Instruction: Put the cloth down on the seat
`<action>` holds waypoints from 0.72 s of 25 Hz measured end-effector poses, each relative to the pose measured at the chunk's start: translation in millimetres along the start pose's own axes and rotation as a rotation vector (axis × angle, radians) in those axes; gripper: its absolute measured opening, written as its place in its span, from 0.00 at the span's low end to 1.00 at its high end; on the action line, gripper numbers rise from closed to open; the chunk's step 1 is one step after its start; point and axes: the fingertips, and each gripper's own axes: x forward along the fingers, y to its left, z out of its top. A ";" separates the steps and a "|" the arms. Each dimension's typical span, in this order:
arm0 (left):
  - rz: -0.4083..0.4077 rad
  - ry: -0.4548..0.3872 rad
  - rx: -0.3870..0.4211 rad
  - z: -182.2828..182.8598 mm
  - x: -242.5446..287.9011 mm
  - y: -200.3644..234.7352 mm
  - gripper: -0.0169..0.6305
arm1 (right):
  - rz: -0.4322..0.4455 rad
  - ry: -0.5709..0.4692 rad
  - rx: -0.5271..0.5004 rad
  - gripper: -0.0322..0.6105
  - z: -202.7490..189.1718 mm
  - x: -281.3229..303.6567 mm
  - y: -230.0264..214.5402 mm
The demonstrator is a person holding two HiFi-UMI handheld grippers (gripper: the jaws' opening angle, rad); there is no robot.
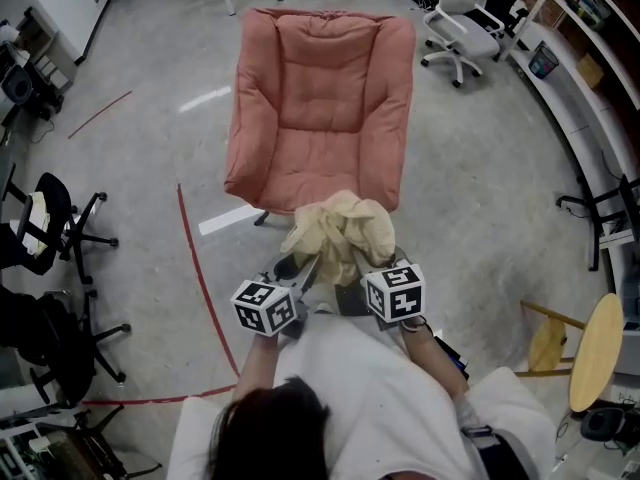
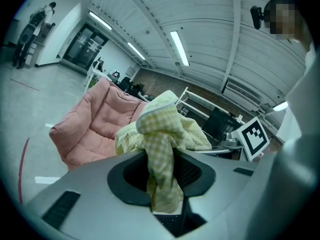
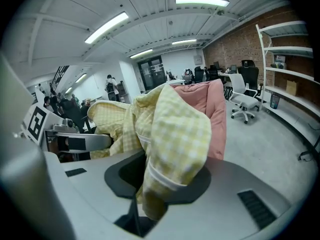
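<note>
A pale yellow checked cloth (image 1: 340, 230) hangs bunched between both grippers, just in front of the pink padded seat (image 1: 322, 108). My left gripper (image 1: 300, 270) is shut on one fold of the cloth (image 2: 161, 149), which rises out of its jaws. My right gripper (image 1: 372, 264) is shut on another fold of the cloth (image 3: 170, 139). The seat (image 2: 95, 126) shows behind the cloth in the left gripper view, and its pink cushion (image 3: 212, 114) shows just beyond the cloth in the right gripper view. The fingertips are hidden by fabric.
White office chairs (image 1: 462, 23) stand at the back right near shelving (image 1: 570, 58). Black rolling chairs (image 1: 45, 228) are at the left. A wooden stool (image 1: 585, 348) stands at the right. Red tape lines (image 1: 200, 278) mark the concrete floor.
</note>
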 end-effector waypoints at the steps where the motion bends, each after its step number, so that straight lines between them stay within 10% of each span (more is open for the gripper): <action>1: 0.005 -0.003 0.002 4.4 5.2 2.9 0.21 | 0.006 -0.002 -0.003 0.22 4.7 4.7 -4.0; 18: 0.172 -0.010 -0.071 96.8 118.0 91.3 0.22 | 0.130 0.058 -0.052 0.22 109.3 134.8 -81.9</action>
